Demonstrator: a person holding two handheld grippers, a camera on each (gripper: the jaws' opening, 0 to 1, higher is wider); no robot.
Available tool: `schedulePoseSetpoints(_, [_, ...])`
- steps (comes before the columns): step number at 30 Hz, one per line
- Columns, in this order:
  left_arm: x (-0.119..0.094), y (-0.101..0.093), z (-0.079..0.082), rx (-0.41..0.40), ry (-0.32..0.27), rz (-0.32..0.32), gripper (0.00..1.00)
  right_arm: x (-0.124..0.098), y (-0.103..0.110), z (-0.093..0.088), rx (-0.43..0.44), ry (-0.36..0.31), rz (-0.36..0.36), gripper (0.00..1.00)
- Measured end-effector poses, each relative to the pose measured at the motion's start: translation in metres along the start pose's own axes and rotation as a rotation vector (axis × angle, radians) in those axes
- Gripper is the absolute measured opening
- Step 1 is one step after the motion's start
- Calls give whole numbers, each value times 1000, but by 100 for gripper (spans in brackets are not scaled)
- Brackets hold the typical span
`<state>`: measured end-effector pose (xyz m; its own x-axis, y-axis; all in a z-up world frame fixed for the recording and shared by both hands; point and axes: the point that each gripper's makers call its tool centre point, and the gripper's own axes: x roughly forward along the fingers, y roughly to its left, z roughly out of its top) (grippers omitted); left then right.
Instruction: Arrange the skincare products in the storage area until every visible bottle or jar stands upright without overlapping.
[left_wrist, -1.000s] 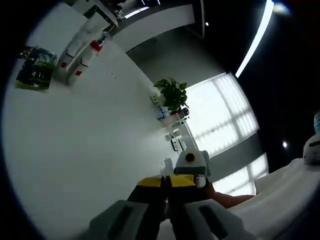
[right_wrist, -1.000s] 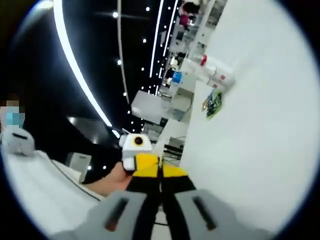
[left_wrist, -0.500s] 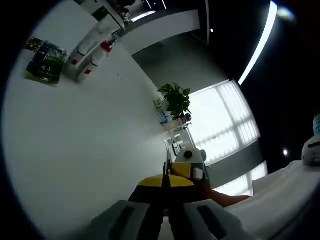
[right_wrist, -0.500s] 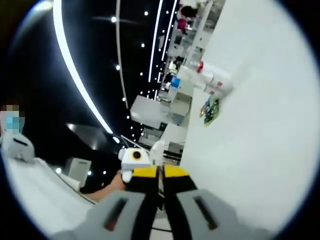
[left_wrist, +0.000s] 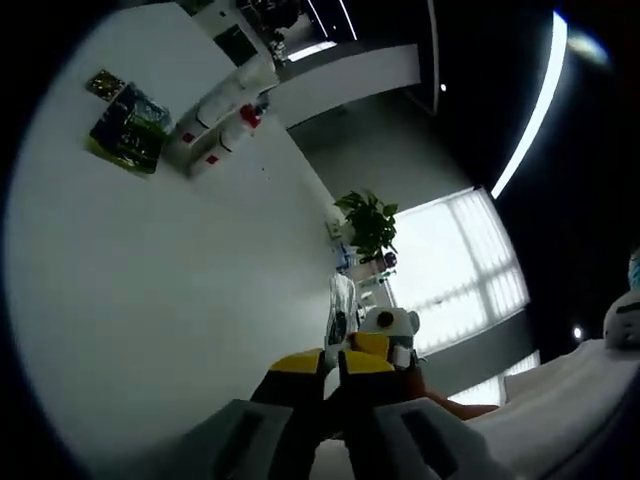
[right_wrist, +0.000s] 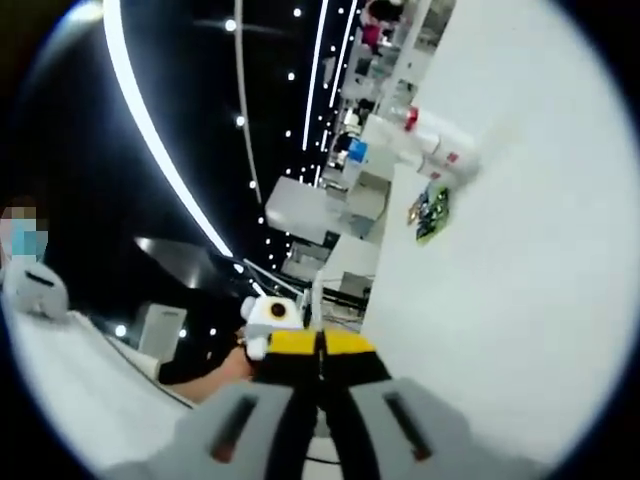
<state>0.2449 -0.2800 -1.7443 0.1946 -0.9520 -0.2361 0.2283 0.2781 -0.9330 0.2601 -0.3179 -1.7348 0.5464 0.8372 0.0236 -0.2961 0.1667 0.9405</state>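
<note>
Left gripper view: the left gripper (left_wrist: 333, 365) is seen at the bottom edge with its yellow-tipped jaws pressed together and nothing held between them. Just beyond its tips the right gripper (left_wrist: 385, 335) enters from the right, carried by a hand (left_wrist: 425, 388). A wide bare stretch of the white table (left_wrist: 170, 300) separates the jaws from the task's things. Well away, near the far edge, a dark green sachet (left_wrist: 128, 128) lies flat, with a smaller packet (left_wrist: 104, 84) just beyond it. Beside the sachet, white bottles (left_wrist: 215, 135) with red labels and a red cap are grouped closely; whether they stand or lie cannot be told. A potted plant (left_wrist: 368, 222) is seen past the table before a bright window (left_wrist: 455, 260).

Right gripper view: the right gripper (right_wrist: 320, 343) is likewise clenched and empty, with the left gripper (right_wrist: 268, 322) close beside it. The same bottles (right_wrist: 432, 142) and sachet (right_wrist: 430, 212) are seen far off on the table (right_wrist: 500, 280).
</note>
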Motion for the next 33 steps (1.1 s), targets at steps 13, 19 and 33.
schedulePoseSetpoints(13, [-3,-7,1,15,4,-43,0,1,0,3,-6,-27,-3,11])
schedulePoseSetpoints(19, [5,-13,-12,31,62,-54,0,5,4,0,-28,-17,0,7])
schedulePoseSetpoints(33, [7,-15,-10,12,12,-64,3,7,10,-1,-46,1,14,0])
